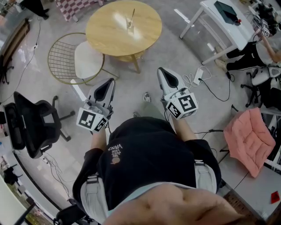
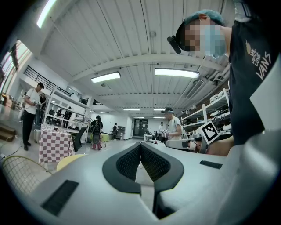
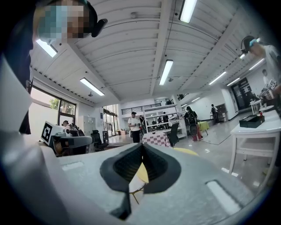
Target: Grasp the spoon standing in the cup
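Awaiting approach: spoon [image 1: 133, 13] upright in cup [image 1: 130, 24] on table [image 1: 107, 35], well ahead; left gripper [image 1: 110, 82], right gripper [image 1: 164, 74] carried waist-high, jaws closed, empty.

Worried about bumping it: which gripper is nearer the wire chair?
Left. The left gripper hangs just right of the wire chair; the right gripper is farther right, beyond the left one.
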Demonstrator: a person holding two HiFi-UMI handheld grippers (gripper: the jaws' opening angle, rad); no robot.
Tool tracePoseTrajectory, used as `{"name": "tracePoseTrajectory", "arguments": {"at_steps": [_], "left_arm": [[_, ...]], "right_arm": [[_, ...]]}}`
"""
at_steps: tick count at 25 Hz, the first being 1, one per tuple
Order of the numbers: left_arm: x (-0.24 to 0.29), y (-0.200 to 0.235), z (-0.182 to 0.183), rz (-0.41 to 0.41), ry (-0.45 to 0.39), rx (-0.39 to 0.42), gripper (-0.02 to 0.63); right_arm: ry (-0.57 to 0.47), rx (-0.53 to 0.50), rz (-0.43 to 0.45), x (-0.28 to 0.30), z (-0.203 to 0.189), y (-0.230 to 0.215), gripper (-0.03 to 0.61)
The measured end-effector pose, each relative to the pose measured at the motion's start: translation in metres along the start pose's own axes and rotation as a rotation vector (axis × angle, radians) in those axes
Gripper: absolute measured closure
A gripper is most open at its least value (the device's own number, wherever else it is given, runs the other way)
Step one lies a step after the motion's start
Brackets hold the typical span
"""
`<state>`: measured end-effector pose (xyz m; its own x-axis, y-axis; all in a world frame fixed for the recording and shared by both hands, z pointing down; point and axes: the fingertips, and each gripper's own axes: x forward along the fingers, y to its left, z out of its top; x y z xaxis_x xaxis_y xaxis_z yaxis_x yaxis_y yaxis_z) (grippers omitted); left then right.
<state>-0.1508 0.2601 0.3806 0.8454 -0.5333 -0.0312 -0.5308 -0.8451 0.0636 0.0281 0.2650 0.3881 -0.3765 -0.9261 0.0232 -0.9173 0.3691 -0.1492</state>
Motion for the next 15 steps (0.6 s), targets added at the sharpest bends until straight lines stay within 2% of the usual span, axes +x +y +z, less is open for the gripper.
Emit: {"name": "tracePoseTrajectory", "arguments": {"at_steps": [10,15], "left_arm": [[0.063,0.045,-0.017,0.054,0.032,0.034,0.618],[0.098,0.057,-0.018,0.056,0.026,0.041,0.618]], "right_arm": [[0.018,0.018,0.026,0.053,0.002,-0.065,0.58],[0.012,0.012,0.045,0.074,0.006,-0.098,0.58]]}}
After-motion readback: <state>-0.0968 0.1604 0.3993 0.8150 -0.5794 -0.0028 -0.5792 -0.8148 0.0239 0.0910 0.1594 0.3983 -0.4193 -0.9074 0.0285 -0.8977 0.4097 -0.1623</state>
